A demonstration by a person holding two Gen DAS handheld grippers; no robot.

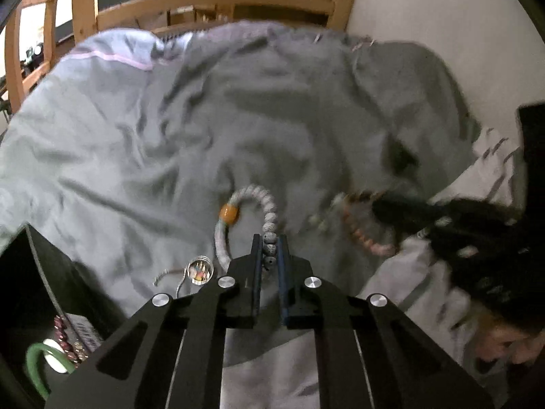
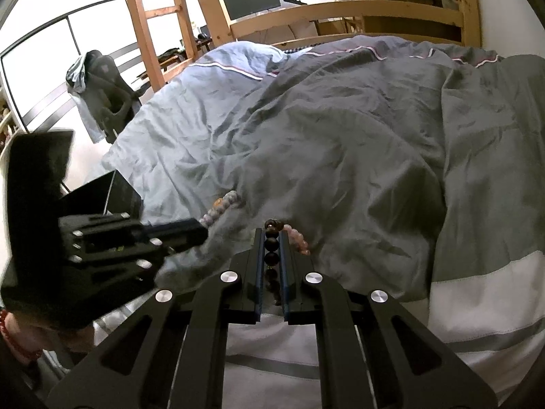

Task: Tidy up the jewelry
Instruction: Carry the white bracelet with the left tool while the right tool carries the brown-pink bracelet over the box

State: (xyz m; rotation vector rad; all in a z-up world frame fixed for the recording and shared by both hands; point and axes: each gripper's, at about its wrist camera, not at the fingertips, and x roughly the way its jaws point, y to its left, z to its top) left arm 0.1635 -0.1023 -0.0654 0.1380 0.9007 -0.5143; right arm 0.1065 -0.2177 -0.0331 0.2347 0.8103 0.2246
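Left wrist: left tongs (image 1: 270, 250) pinch porous grey bead bracelet (image 1: 259, 201); right tongs (image 2: 272, 250) pinch glossy dark beads (image 2: 272, 242).

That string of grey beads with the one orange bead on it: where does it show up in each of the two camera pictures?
Left wrist: the grey bead bracelet loops at lower centre, one end pinched in the left gripper.
Right wrist: left of centre, partly hidden behind the left gripper.
Shared landmark: the grey duvet beneath it.
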